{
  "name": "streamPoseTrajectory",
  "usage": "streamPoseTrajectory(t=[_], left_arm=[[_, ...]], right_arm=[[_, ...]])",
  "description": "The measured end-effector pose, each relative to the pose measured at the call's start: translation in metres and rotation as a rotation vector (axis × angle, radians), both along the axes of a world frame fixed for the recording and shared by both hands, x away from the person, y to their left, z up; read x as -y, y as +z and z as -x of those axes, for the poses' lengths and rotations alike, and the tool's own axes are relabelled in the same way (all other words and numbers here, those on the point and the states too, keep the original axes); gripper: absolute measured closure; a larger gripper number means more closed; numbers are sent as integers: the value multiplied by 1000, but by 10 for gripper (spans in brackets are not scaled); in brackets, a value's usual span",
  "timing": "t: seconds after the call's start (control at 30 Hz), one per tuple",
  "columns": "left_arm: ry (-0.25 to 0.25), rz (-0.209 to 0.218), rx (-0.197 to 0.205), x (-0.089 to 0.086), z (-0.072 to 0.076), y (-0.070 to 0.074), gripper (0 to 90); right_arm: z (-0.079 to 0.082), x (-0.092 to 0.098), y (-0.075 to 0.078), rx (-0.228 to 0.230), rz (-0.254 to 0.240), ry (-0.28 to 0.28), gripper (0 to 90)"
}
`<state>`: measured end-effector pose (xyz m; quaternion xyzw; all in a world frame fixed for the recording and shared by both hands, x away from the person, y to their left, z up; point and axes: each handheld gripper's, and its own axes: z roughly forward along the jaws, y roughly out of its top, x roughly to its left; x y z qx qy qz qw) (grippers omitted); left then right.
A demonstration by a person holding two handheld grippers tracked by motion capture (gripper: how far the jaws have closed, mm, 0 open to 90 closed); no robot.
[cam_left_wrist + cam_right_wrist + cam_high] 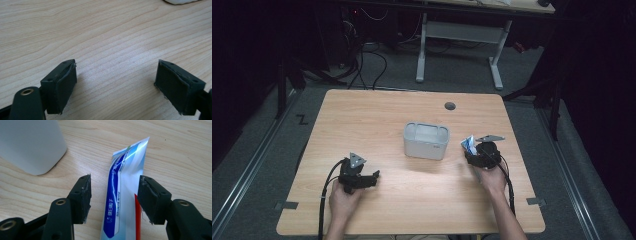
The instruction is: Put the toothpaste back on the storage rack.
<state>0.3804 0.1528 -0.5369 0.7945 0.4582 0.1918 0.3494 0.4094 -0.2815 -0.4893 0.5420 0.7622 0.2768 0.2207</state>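
Observation:
A blue, white and red toothpaste tube (pixel 120 195) lies lengthwise between the jaws of my right gripper (pixel 115 183), its flat crimped end pointing away. The left pad stands clear of the tube and the right pad is at its edge, so the jaws are open around it. From above, the tube (pixel 469 144) shows at the front of my right gripper (pixel 473 152), just right of a white open-top box (pixel 426 141). My left gripper (pixel 373 177) rests on the wooden table (pixel 412 200) at the front left. Its jaws (pixel 116 72) are wide open over bare wood.
The white box (pixel 30 145) stands close to the left of the tube's far end. A round cable hole (pixel 450 106) sits near the table's far edge. Beyond the table are desk legs and cables on a dark floor.

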Motion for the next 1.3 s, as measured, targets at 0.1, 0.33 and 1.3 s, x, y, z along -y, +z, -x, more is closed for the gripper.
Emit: streamPoseTrajectory(t=[0.1, 0.33, 1.3], left_arm=[[0, 0, 0, 0, 0, 0, 177], [0, 0, 0, 0, 0, 0, 177], [-1, 2, -2, 0, 0, 0, 177]], right_arm=[[-4, 0, -3, -17, 5, -3, 457], [-9, 0, -7, -41, 40, -23, 467], [-34, -5, -10, -115, 73, -11, 501]])
